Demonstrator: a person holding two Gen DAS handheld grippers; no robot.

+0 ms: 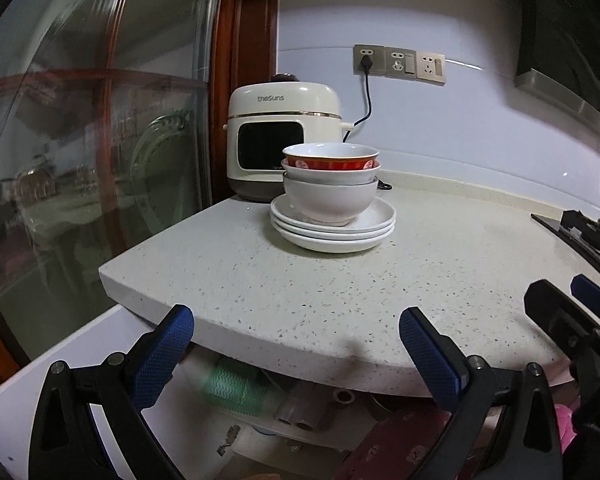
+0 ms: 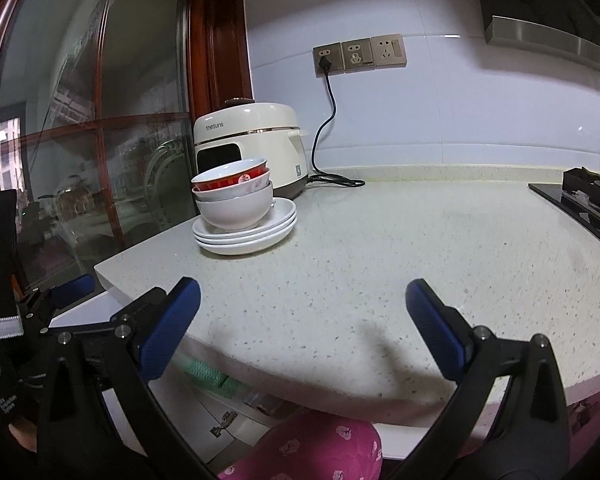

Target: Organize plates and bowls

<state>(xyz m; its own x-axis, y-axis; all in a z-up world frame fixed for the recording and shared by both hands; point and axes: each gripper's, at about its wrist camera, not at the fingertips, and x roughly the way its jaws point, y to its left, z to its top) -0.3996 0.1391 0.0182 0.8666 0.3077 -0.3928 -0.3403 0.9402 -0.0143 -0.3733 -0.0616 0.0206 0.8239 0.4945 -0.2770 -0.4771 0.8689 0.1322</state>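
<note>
You are at the edge of the speckled pale stone countertop (image 1: 340, 280), with both tools held back from the dishes and nothing in either one. Your left gripper (image 1: 296, 332) has its blue-padded fingers (image 1: 164, 344) spread wide apart, empty, low at the counter's front edge. Your right gripper (image 2: 302, 312) is likewise wide open and empty, hovering over the near part of the counter.

The dishes are gathered in one pile at the far left of the counter, just in front of the cream electric rice cooker (image 1: 284, 132), which is plugged into the grey wall socket panel (image 1: 400, 64). Three shallow white ceramic plates (image 1: 332, 236) lie nested at the bottom. In the top plate stands a plain white ceramic bowl (image 1: 328, 200); a second white bowl (image 1: 328, 174) sits inside it, and a red-banded bowl with a white interior (image 1: 331, 158) tops the stack. In the right wrist view the upper bowls look slightly tilted to the left.

My reading is that stacking is done or very nearly so, with every piece already in one pile; I cannot tell whether the pile is meant to go elsewhere. If you judge the job unfinished, the next move calls for a long reach to the far left, then a square, gentle touch: level the top bowls or grip the plates low. Keep clear of the black gas hob (image 2: 588, 196) at the right, well apart from the pile
</note>
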